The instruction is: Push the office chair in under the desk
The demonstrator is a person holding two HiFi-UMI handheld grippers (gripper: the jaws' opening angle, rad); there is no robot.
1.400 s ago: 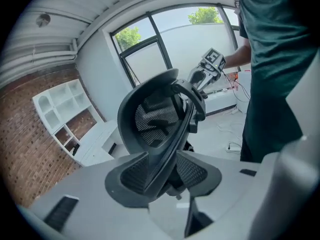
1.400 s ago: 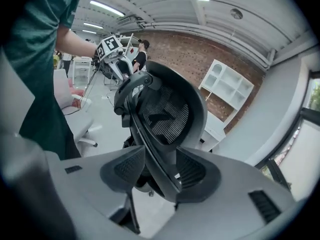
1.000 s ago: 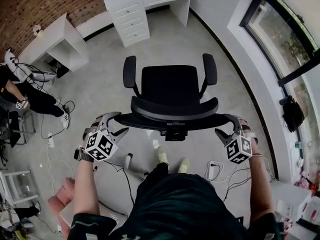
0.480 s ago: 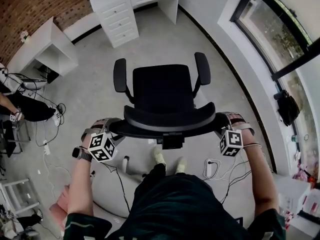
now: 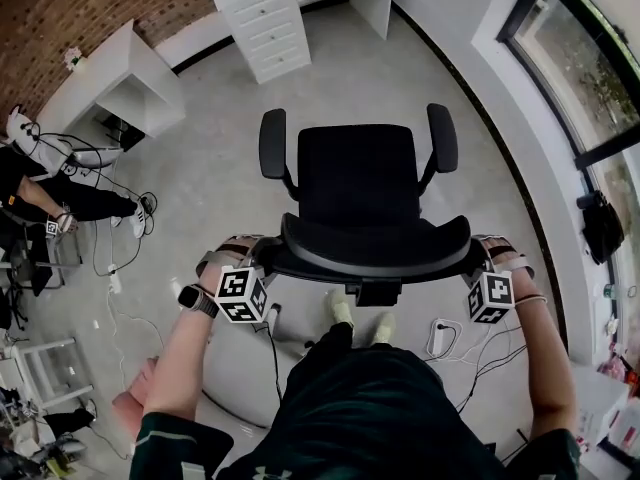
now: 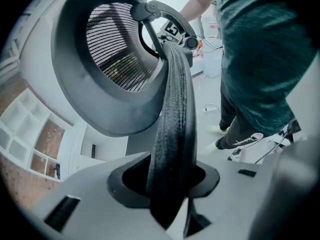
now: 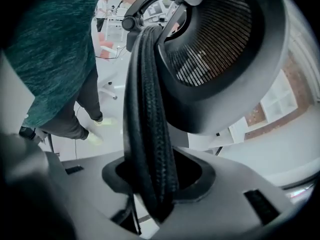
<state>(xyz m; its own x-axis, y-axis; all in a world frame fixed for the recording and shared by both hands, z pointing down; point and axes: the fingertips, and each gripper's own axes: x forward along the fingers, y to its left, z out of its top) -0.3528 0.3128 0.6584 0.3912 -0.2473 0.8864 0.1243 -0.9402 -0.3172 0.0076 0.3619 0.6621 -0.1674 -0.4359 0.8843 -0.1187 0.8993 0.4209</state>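
Head view: the black mesh-backed office chair (image 5: 358,173) stands mid-floor, well apart from the white desk with drawers (image 5: 265,13) at 12 o'clock. Its curved black backrest (image 5: 375,251) is flanked by the left gripper (image 5: 258,258) at 8 o'clock and the right gripper (image 5: 482,256) at 4 o'clock. Both pairs of jaws are closing, and the backrest's padded rim fills each gap.

The head view looks steeply down from above onto the whole office chair (image 5: 358,183), while the left gripper view and right gripper view sit hard against opposite ends of its backrest (image 5: 375,253), facing inward along it, so all three share that backrest (image 6: 172,129) (image 7: 147,134)
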